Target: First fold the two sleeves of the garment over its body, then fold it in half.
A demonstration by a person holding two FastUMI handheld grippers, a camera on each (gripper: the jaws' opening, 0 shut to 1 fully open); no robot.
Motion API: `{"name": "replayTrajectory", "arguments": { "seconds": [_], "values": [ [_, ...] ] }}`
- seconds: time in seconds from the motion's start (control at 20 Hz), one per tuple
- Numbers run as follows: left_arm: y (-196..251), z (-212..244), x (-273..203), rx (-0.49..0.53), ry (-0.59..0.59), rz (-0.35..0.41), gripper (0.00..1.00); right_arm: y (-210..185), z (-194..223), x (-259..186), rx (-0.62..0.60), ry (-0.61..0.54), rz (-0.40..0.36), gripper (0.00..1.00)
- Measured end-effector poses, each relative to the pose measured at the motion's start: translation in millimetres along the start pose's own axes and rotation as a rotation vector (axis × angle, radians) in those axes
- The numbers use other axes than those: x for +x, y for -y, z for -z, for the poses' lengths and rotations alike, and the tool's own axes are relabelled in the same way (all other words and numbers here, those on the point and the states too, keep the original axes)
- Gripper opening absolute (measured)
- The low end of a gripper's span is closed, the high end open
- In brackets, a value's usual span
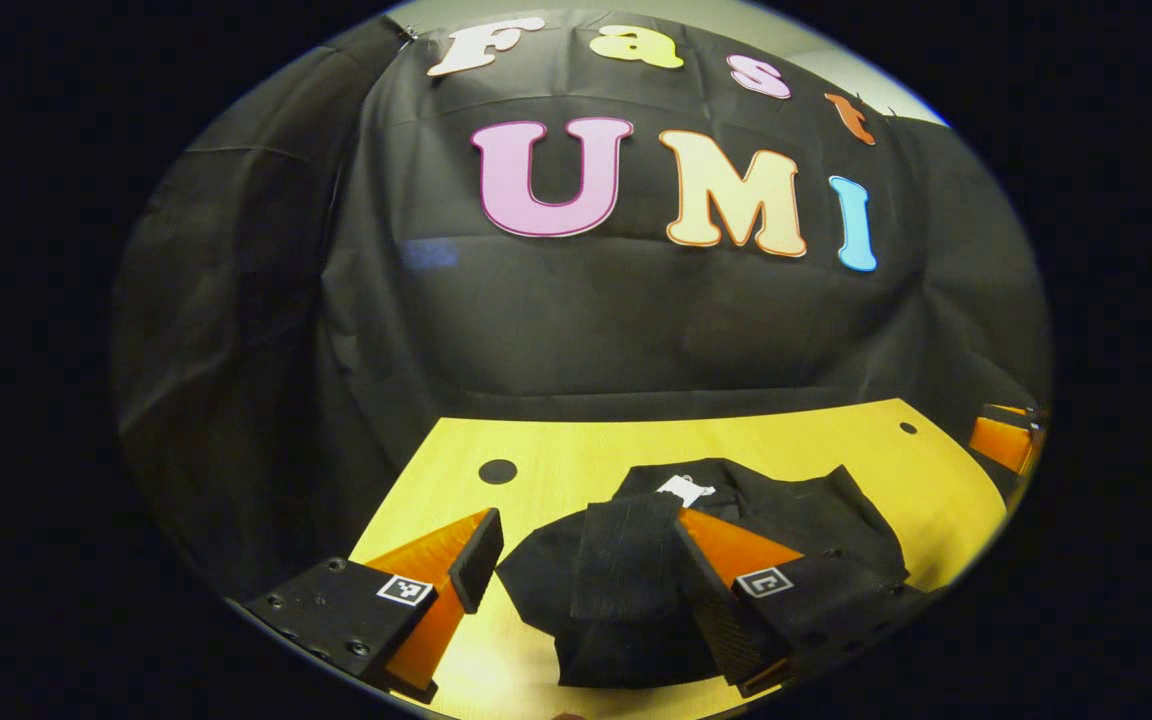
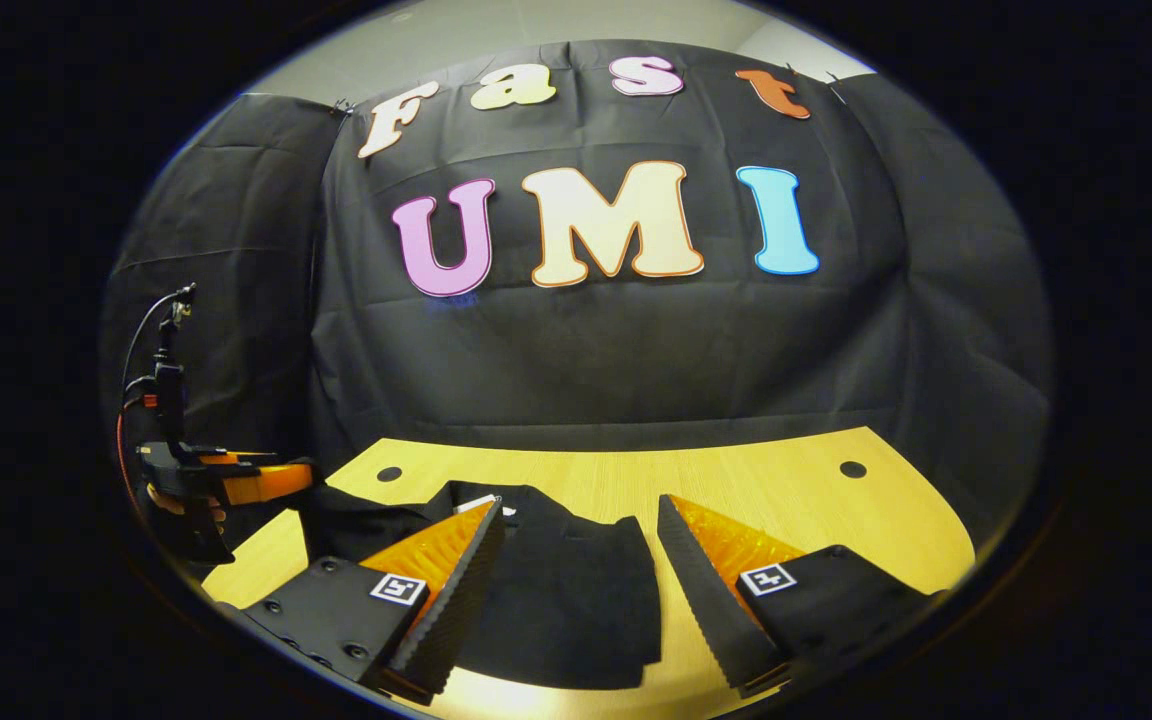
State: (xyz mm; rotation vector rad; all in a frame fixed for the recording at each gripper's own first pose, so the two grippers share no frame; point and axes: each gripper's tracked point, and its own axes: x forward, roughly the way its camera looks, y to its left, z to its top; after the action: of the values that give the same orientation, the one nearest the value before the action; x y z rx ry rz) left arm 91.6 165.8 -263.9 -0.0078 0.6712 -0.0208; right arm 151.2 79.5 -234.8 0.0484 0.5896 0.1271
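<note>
Folding next: we hold left gripper [image 1: 586, 560] and right gripper [image 2: 576, 570] wide open, empty, over the black garment [image 2: 566, 600] lying on the table [image 2: 786, 490]; we'd pinch low, at sleeve edges.

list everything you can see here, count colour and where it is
garment: one, black, lying partly folded on the table, in front of both grippers
tag: one, white, at the garment's collar on its far side
table: one, yellowish wood, with dark round holes near its far corners
booth wall: one, black cloth, behind the table
left gripper: one, fingers apart over the garment's near edge; cloth drapes against one finger
right gripper: one, fingers apart above the garment
hand: one, holding the left gripper at the table's left edge
</note>
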Motion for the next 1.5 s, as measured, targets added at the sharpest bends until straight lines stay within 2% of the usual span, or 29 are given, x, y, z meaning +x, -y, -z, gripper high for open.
{"name": "replayTrajectory", "arguments": {
  "seconds": [0.15, 0.25, 0.35, 0.45, 0.55, 0.6, 0.9, 0.95, 1.0, 1.25, 1.3, 1.35, 1.4, 1.5],
  "values": [
    [1, 2, -5, -0.023, -0.001, 0.018, 0.94, 0, -1, 1, 0.003, 0.000, 0.003, 0.98],
    [2, 3, -4, -0.025, -0.001, 0.029, 0.86, -2, 0, -2, -0.002, -0.001, 0.004, 0.98],
    [1, 8, -2, -0.025, -0.015, 0.032, 0.86, -4, 0, -4, -0.014, 0.001, 0.004, 0.98],
    [17, 19, -4, -0.042, -0.066, 0.095, 0.94, -7, 2, -7, -0.023, 0.001, 0.005, 0.98],
    [24, 18, -7, -0.067, -0.063, 0.120, 0.94, -9, 0, -9, -0.021, 0.005, 0.004, 0.98],
    [17, 6, -15, -0.059, -0.026, 0.083, 0.94, -14, -3, -13, -0.015, 0.018, -0.002, 0.98],
    [11, -20, -64, -0.022, 0.079, 0.008, 0.94, -22, -13, -48, -0.014, 0.078, -0.020, 0.98],
    [14, -23, -75, -0.019, 0.094, 0.003, 0.94, -23, -15, -62, -0.022, 0.098, -0.028, 0.93],
    [16, -26, -89, -0.016, 0.111, -0.006, 0.94, -24, -18, -73, -0.027, 0.120, -0.031, 1.00],
    [29, -44, -173, 0.024, 0.240, -0.071, 0.93, -26, -21, -148, -0.027, 0.229, -0.057, 0.97],
    [32, -45, -186, 0.024, 0.256, -0.075, 0.93, -26, -20, -159, -0.026, 0.240, -0.062, 1.00],
    [35, -47, -197, 0.024, 0.270, -0.076, 0.93, -27, -18, -169, -0.023, 0.250, -0.070, 0.93],
    [40, -48, -211, 0.025, 0.285, -0.078, 0.93, -29, -17, -179, -0.020, 0.257, -0.078, 0.97],
    [49, -48, -241, 0.025, 0.307, -0.088, 0.93, -28, -9, -211, -0.020, 0.274, -0.092, 0.93]
  ]
}}
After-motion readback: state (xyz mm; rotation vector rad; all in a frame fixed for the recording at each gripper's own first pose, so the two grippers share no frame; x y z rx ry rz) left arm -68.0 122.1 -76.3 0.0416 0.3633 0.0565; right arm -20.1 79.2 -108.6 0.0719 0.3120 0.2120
